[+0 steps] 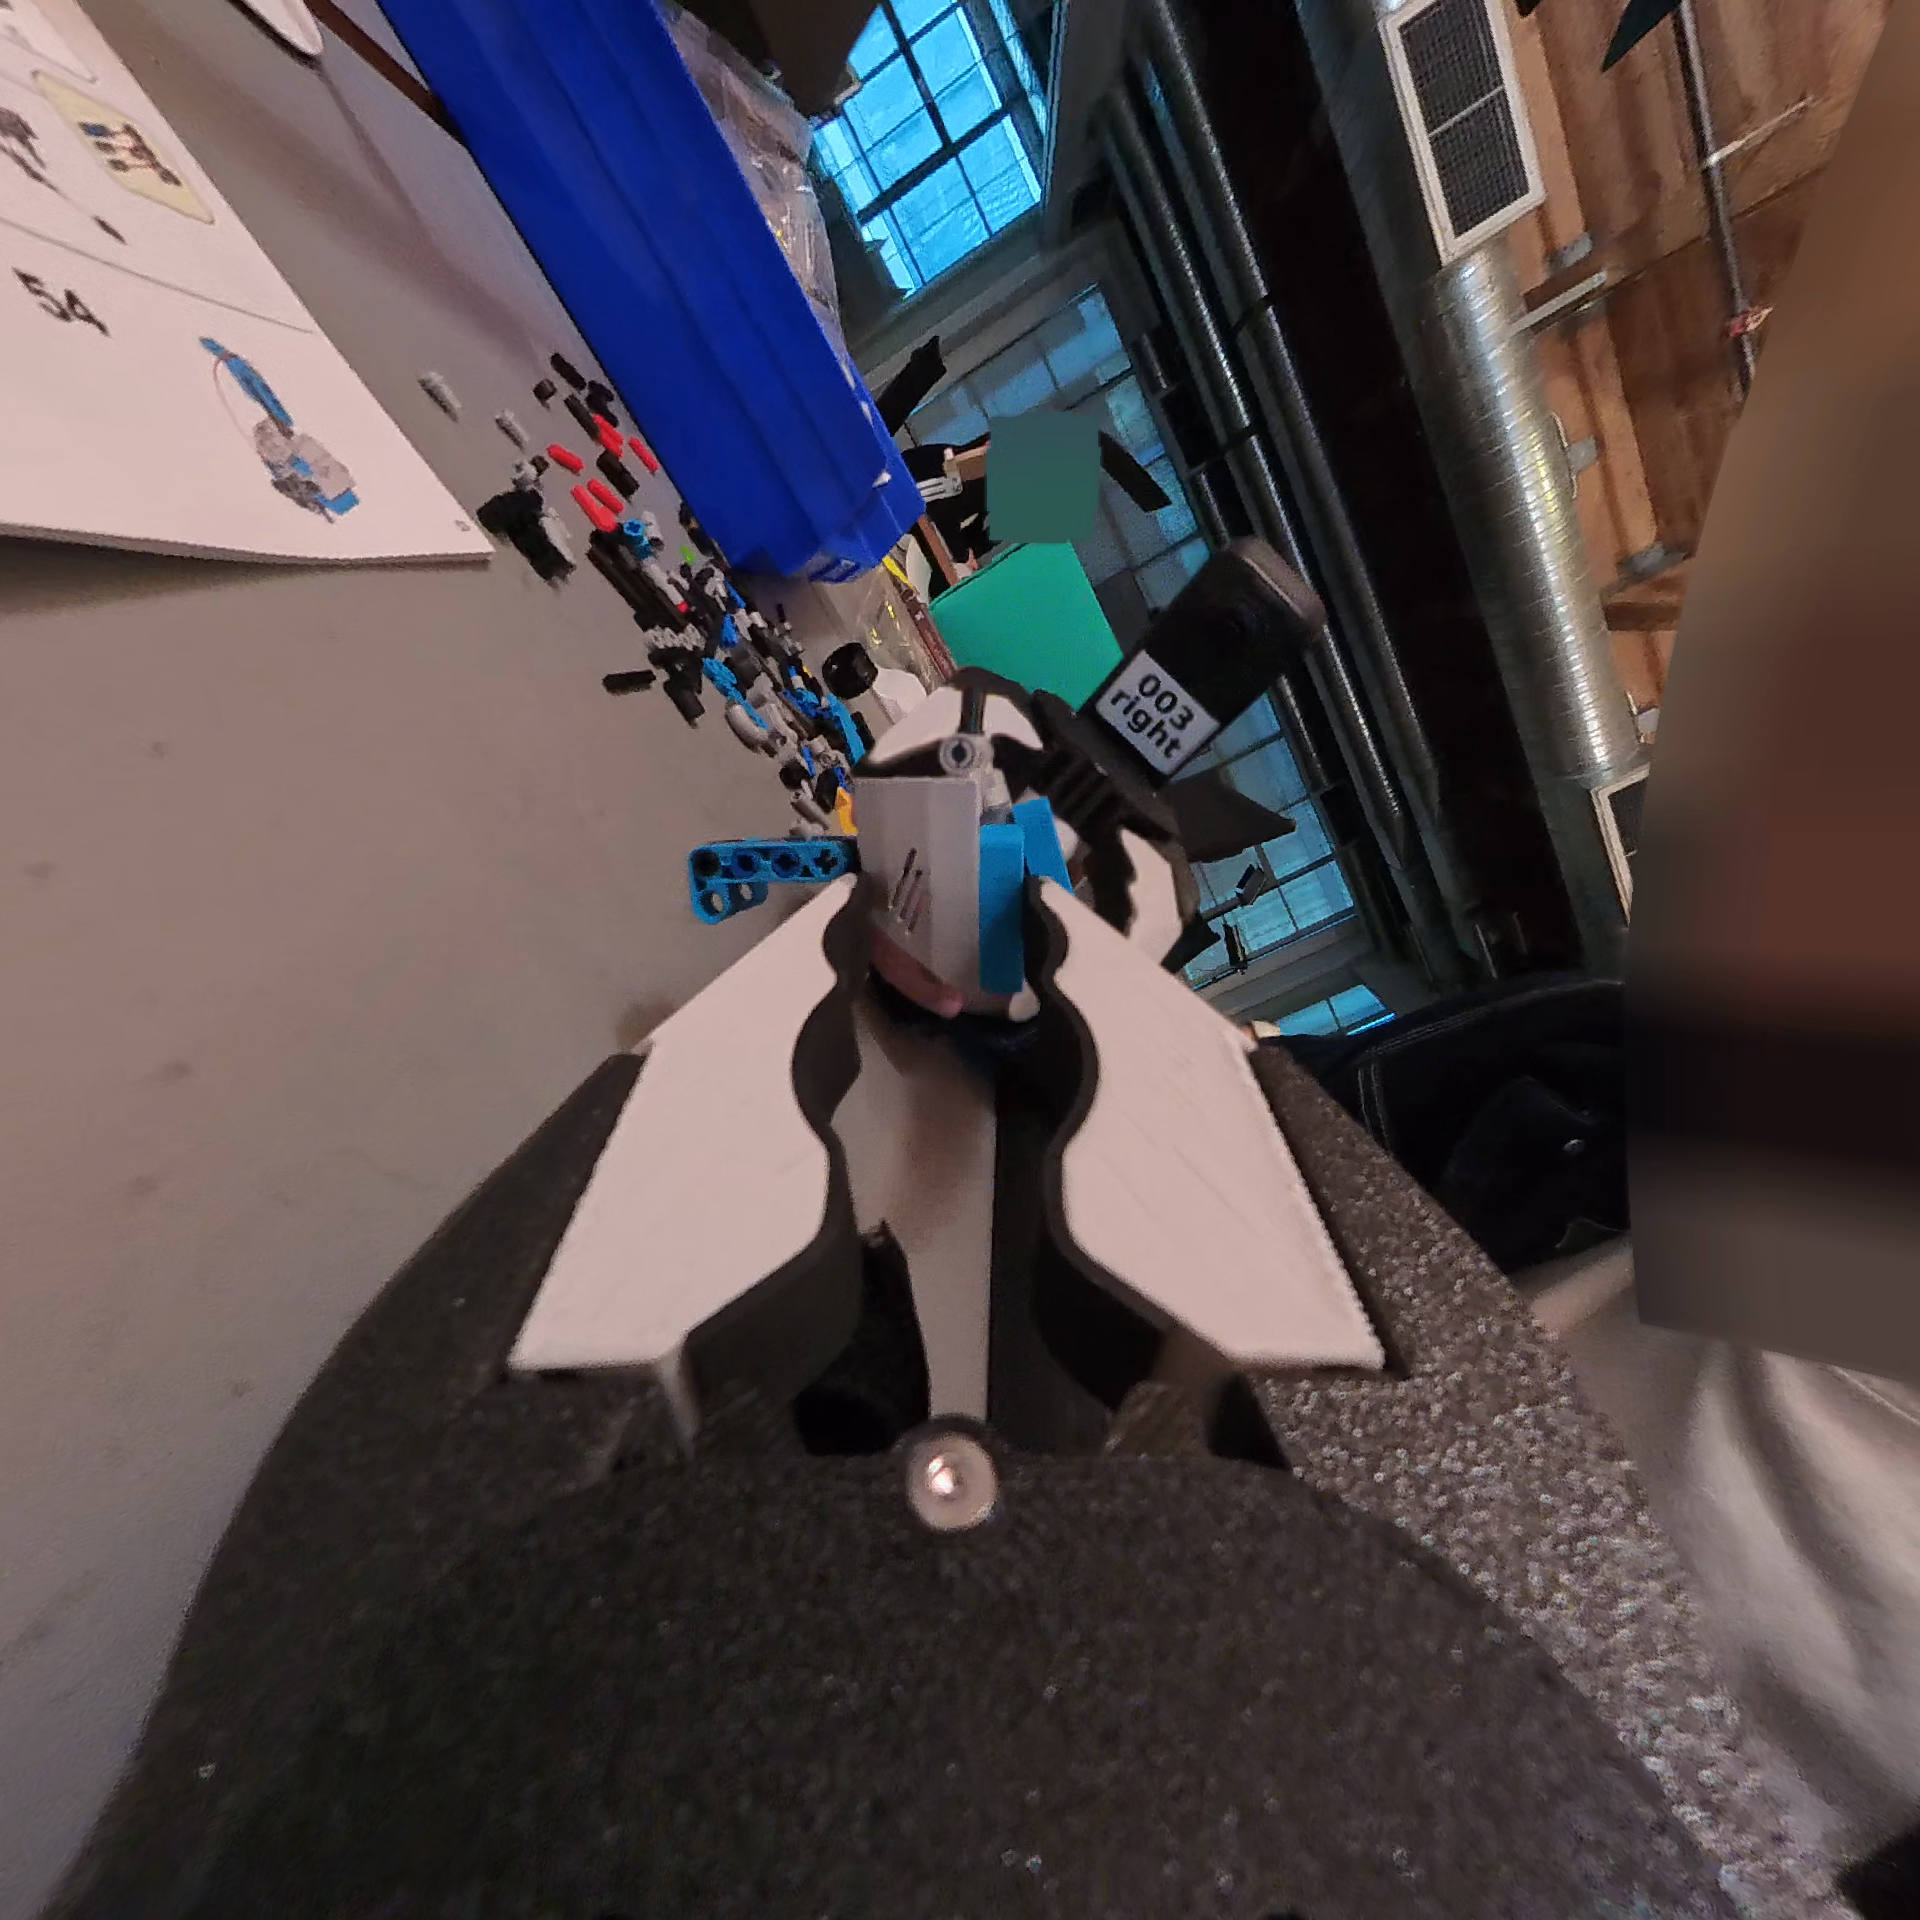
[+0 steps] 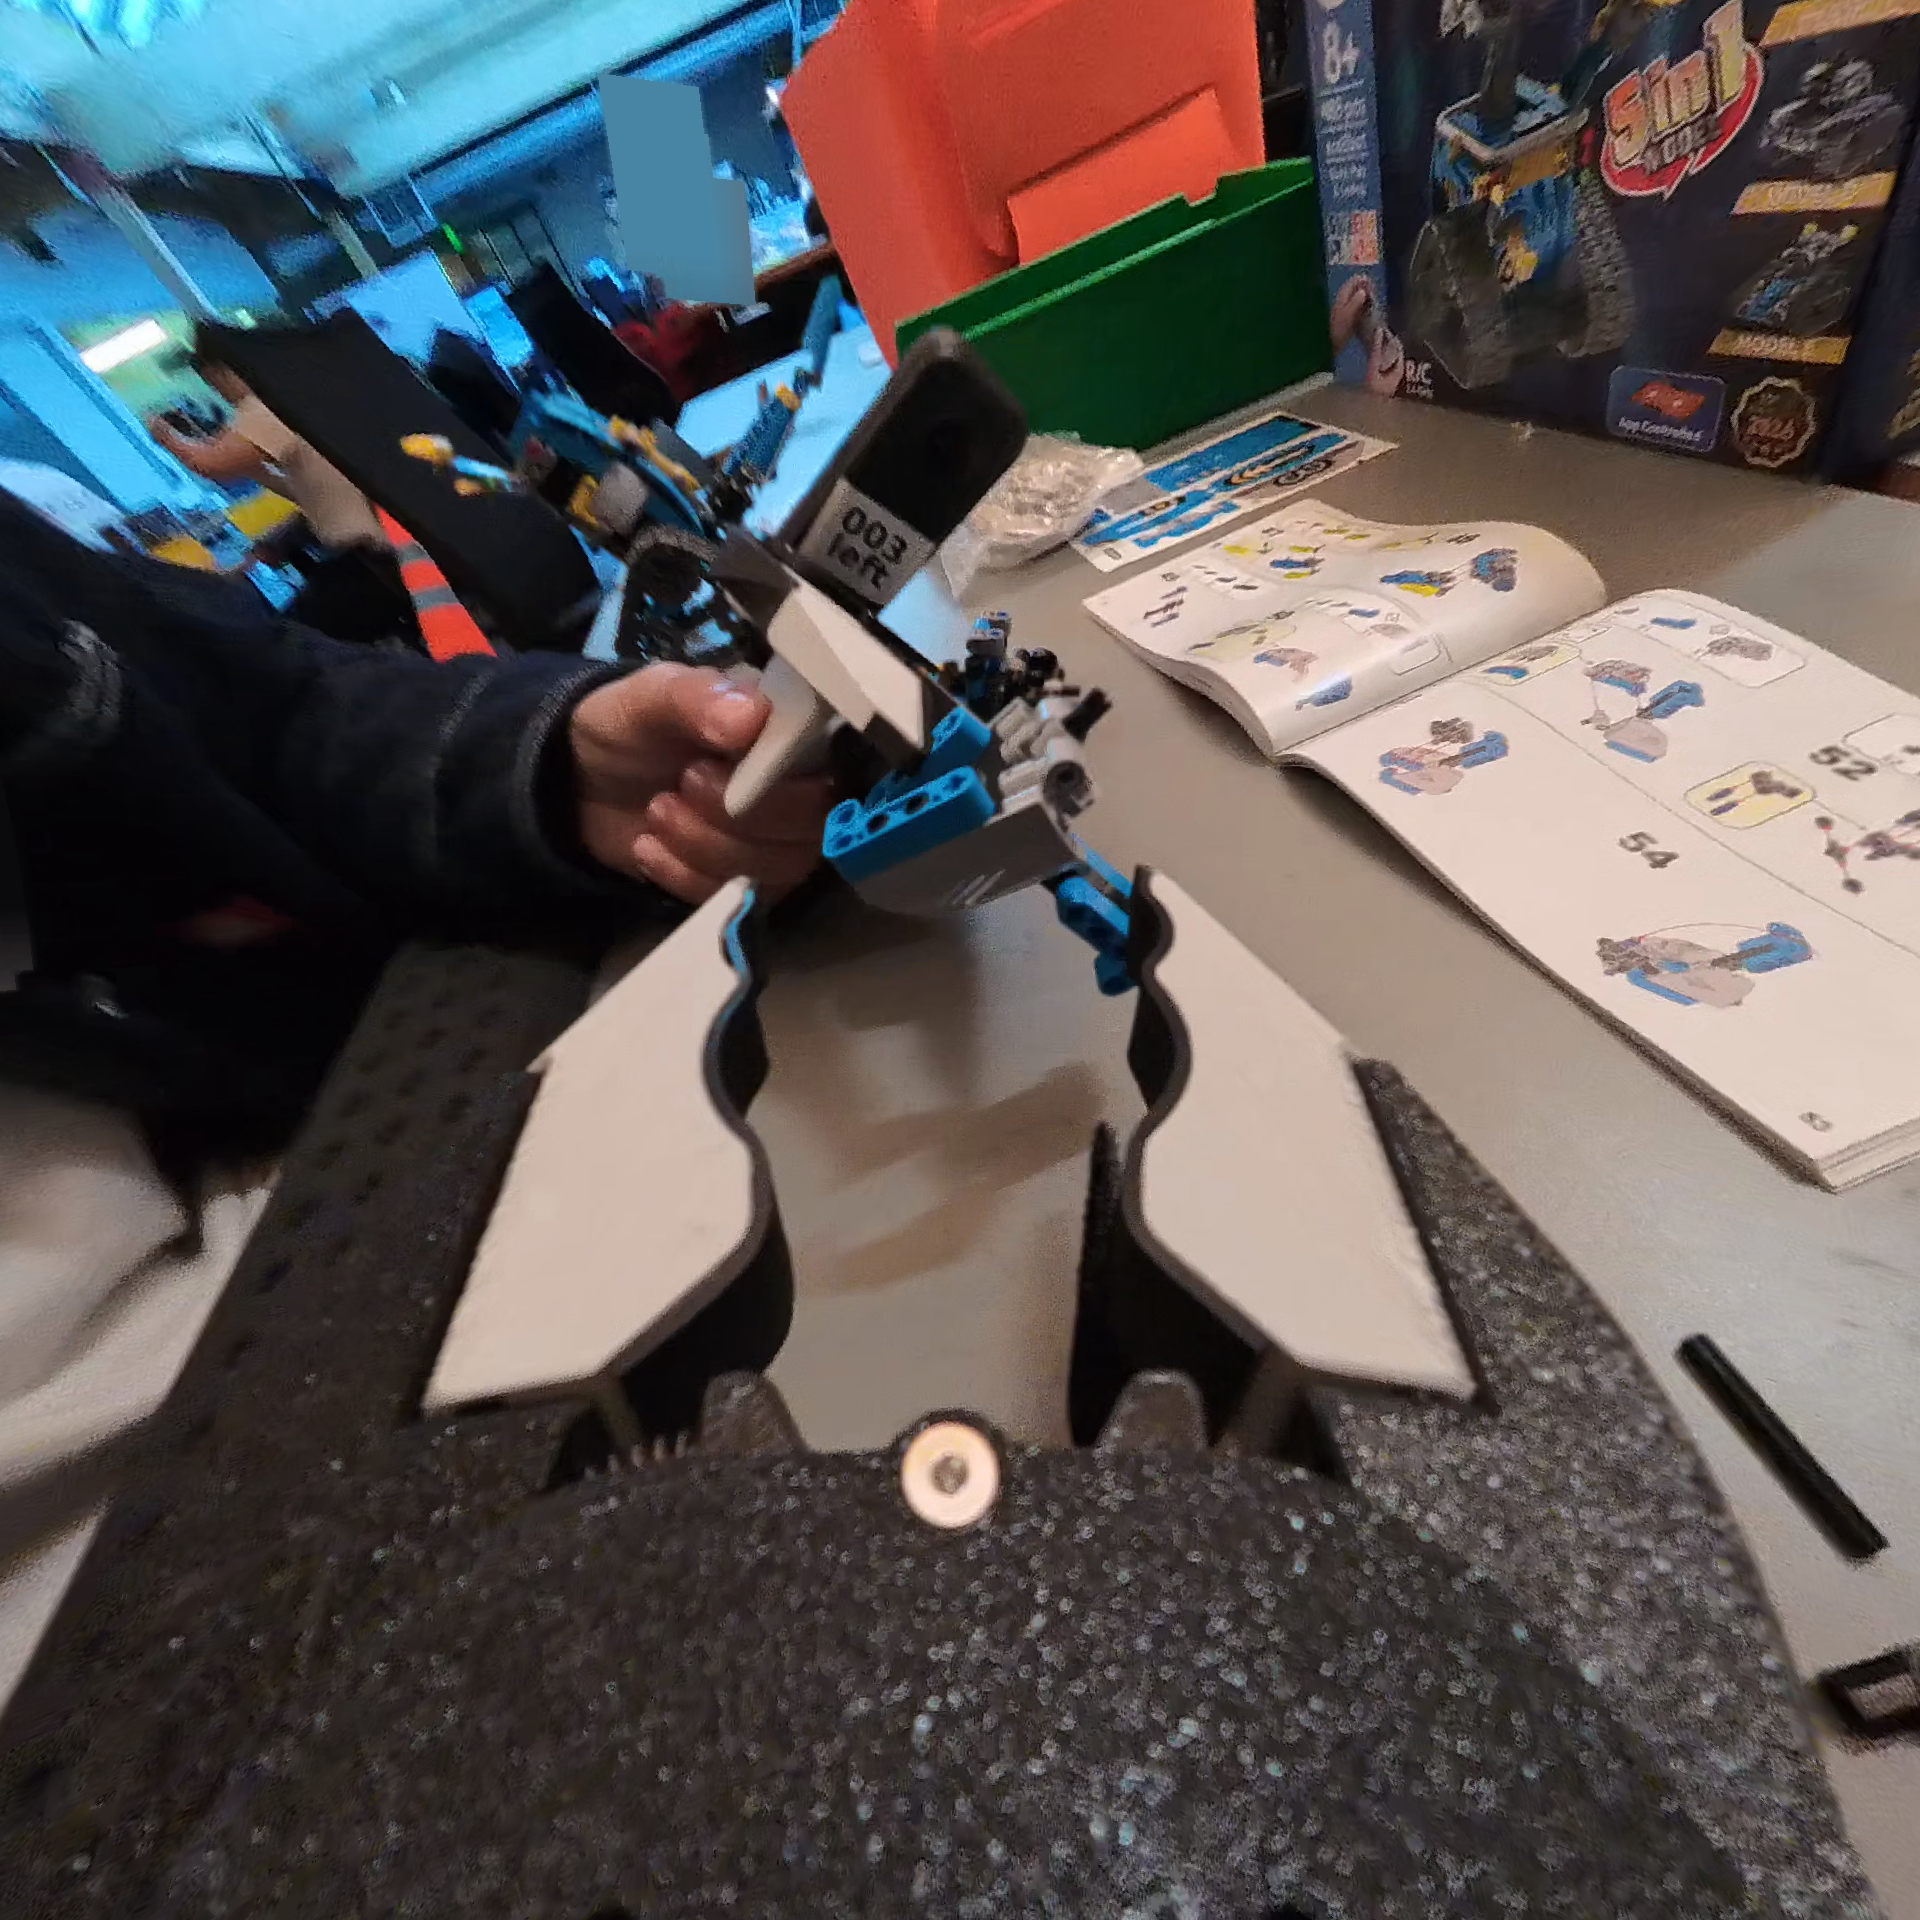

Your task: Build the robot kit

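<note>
My left gripper [image 1: 940, 906] is shut on a small grey-and-blue brick assembly [image 1: 923, 836] and holds it above the grey table [image 1: 312, 883]. A blue holed beam [image 1: 764, 871] sticks out of the assembly towards the table. In the right wrist view a hand [image 2: 665, 769] holds the left gripper [image 2: 862, 717] with the assembly [image 2: 961, 868] in it. My right gripper [image 2: 945, 914] is open, and its tips are just short of the assembly. The blue beam [image 2: 1091, 920] hangs next to its right fingertip [image 2: 1153, 914]. The right gripper also shows beyond the assembly in the left wrist view [image 1: 1127, 862].
An open instruction booklet [image 2: 1558, 831] lies on the table to the right and also shows in the left wrist view [image 1: 156, 416]. Several loose pieces [image 1: 665, 603] lie beside a blue bin [image 1: 644, 260]. A green bin [image 2: 1143, 312], a product box [image 2: 1610, 208] and a black axle [image 2: 1777, 1444] are nearby. My left and right fingertips are right by each other. From the right gripper's tips to the black axle [image 2: 1777, 1444] is close to 12 cm. It turns up in the left wrist view [image 1: 628, 677] as well.
</note>
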### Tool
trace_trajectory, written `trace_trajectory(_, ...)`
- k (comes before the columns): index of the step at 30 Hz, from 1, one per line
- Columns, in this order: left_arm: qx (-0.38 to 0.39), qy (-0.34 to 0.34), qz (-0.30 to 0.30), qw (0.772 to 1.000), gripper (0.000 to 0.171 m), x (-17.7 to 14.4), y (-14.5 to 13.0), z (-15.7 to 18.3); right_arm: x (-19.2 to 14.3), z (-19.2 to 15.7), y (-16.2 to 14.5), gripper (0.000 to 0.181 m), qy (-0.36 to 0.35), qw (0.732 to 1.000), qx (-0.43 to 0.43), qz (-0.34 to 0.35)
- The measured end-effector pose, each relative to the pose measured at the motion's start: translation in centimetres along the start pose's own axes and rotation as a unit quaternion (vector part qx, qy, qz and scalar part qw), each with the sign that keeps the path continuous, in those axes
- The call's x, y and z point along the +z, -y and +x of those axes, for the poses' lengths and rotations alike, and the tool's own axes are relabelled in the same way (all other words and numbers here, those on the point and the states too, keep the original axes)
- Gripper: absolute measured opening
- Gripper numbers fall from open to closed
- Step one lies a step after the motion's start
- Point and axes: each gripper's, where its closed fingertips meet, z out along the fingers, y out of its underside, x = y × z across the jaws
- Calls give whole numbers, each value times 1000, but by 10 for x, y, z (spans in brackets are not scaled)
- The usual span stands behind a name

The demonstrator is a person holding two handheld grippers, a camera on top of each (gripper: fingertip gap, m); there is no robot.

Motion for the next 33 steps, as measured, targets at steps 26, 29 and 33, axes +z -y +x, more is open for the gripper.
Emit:
trace_trajectory(26, 34, -50, -59, 996, 40, 10, -19, 23, -4, -20, 2, 52, 44, 998, -52, -2)
trace_trajectory(29, 49, -50, -60, 996, 29, 9, -18, 25, -4, -25, -1, 52, 47, 995, -82, -7)
trace_trajectory(33, 58, -49, -68, 995, 29, 8, -21, 26, -5, -28, -5, 52, 59, 992, -108, -14)
